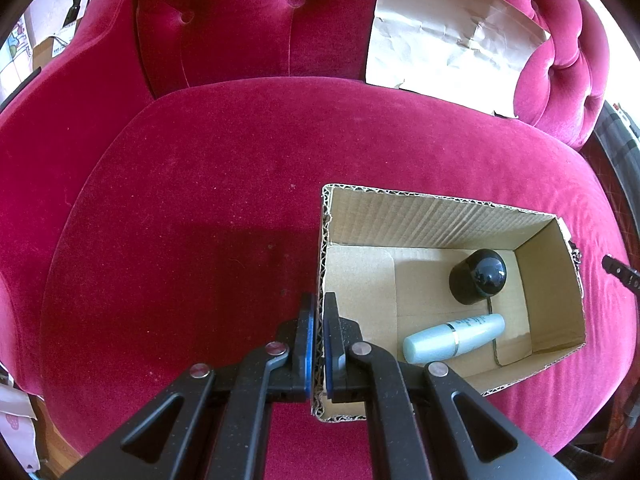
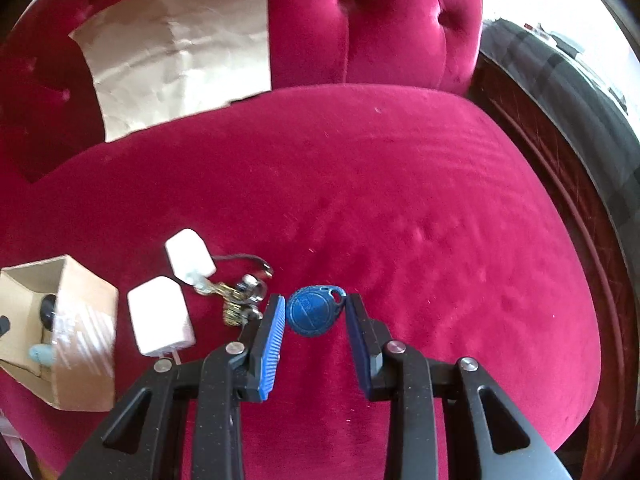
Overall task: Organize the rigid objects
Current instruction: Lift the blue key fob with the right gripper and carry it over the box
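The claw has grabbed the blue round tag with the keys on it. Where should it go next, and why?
Probably lift the blue tag, pinched in the right gripper, and carry it left over the cardboard box. The keys lie on the red seat, while the left gripper clamps the box wall steady, with a black cap and bottle already inside.

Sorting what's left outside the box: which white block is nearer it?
The larger white block, right beside the cardboard box; the smaller one lies farther back.
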The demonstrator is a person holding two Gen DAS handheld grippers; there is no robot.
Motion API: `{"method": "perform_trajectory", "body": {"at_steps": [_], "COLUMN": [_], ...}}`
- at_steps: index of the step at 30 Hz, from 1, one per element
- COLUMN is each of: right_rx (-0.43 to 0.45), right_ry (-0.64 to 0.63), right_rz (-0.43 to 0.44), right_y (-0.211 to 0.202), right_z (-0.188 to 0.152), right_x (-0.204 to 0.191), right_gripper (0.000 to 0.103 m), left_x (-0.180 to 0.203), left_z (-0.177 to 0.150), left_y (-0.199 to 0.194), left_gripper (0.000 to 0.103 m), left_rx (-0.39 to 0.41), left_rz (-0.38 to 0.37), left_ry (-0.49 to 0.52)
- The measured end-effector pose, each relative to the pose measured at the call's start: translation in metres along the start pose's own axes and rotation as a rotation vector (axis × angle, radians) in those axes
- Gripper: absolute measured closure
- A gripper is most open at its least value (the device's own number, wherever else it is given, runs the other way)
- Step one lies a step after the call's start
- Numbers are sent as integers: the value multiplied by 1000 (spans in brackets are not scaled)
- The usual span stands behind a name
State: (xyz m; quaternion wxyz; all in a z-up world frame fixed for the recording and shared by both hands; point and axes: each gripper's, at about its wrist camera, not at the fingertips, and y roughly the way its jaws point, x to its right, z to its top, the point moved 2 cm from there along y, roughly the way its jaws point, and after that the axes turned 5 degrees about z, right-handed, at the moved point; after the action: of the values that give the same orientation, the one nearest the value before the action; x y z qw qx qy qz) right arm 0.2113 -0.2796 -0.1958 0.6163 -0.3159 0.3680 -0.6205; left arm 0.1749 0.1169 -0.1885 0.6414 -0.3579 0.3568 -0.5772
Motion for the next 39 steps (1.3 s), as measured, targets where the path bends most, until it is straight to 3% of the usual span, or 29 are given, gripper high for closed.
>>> {"method": "perform_trajectory", "body": {"at_steps": [20, 39], "right_rx": [112, 98], "right_ry": [-131, -267], "right_rz": [105, 226], "right_y": [-46, -59], "right_z": [18, 6], "right_x": [-87, -167], "right_gripper": [70, 70], "left_x": [-1, -1], "left_z": [-1, -2], "left_y": [1, 1], "left_gripper": [100, 100], "left_rx": [4, 11], "left_rz": [-2, -1], "left_ry": [-3, 2]}}
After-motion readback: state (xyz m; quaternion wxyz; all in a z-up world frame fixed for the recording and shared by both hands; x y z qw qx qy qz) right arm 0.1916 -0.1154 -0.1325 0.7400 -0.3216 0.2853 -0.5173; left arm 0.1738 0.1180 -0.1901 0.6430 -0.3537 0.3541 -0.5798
